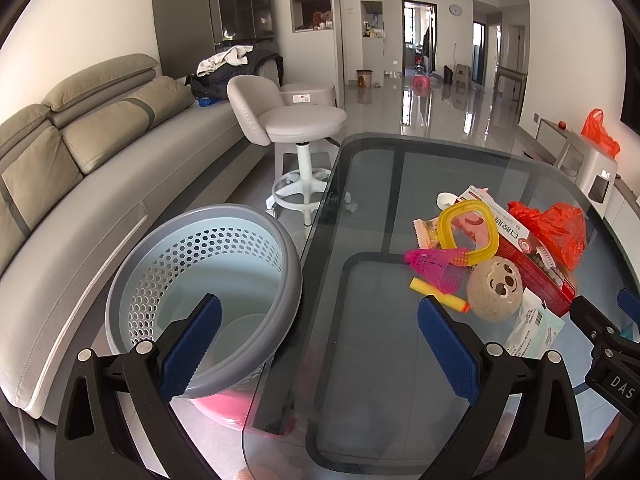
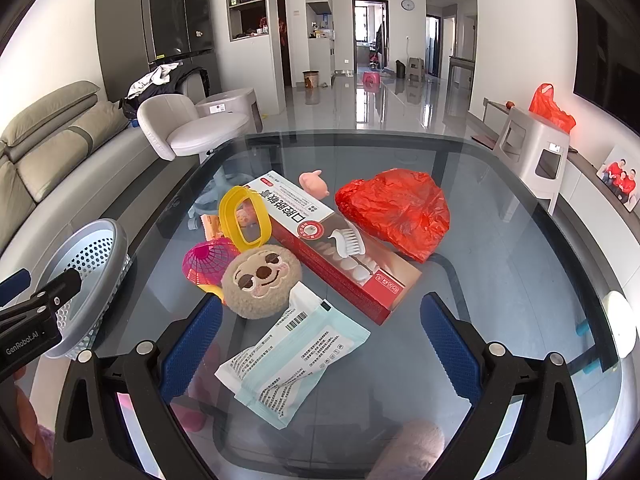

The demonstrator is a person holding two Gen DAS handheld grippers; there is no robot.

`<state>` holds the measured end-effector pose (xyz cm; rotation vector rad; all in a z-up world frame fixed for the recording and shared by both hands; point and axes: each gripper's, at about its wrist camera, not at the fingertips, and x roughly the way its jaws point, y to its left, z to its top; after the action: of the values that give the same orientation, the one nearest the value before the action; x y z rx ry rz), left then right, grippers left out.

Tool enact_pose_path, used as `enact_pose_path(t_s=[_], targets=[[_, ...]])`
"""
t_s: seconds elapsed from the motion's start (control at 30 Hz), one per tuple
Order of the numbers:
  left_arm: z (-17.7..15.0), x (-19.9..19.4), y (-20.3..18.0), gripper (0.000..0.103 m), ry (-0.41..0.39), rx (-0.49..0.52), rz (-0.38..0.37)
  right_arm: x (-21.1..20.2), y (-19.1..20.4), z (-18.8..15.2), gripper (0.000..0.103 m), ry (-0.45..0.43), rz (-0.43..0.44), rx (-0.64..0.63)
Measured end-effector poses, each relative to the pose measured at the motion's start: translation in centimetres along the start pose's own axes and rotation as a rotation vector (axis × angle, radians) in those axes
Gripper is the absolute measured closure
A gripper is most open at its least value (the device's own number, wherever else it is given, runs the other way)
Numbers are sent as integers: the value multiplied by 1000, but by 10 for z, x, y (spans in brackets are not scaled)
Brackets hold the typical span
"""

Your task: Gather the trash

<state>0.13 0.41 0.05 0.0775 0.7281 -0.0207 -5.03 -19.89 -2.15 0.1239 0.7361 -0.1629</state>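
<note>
From the left wrist we see our left claw [image 1: 320,344] spread wide with nothing between its blue pads; its left finger hangs over the grey perforated bin [image 1: 208,280], which stands on the floor just beside the glass desk [image 1: 400,380], and its right finger hangs over the desk; the trash lies in a heap towards the desk's right side: a yellow ring [image 1: 468,232] resting on a red box [image 1: 532,264], a pink mesh cone [image 1: 434,264], a yellow foam dart [image 1: 440,295], a round plush face [image 1: 496,288], a pale sachet [image 1: 534,328] and a crumpled red bag [image 1: 560,232]; the tip of the right claw [image 1: 616,320] shows at the right edge.

From the right wrist we see our right claw [image 2: 322,344] likewise wide apart and holding nothing; it hovers above the sachet [image 2: 292,356], which lies flat on the desk [image 2: 520,280] between the fingers; just beyond sit the plush face [image 2: 260,280], the box [image 2: 340,248], the ring [image 2: 244,220], the cone [image 2: 208,266] and the red bag [image 2: 396,208]; the bin [image 2: 92,272] shows at the left, behind part of the left claw [image 2: 44,296].
</note>
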Motion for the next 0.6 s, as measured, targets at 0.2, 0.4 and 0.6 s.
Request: enact_pose_path(t_s=[0.2,0.4,0.6], targets=[[-1,-3,2,6,-3,6,3,0,0,0,8,-1,0,1],[-4,6,-3,6,6,8,-2,-1,0,1,8,-1,1,0],[-4,4,-2,6,5,8,0,-1,-1,1,8,-2,-1,0]])
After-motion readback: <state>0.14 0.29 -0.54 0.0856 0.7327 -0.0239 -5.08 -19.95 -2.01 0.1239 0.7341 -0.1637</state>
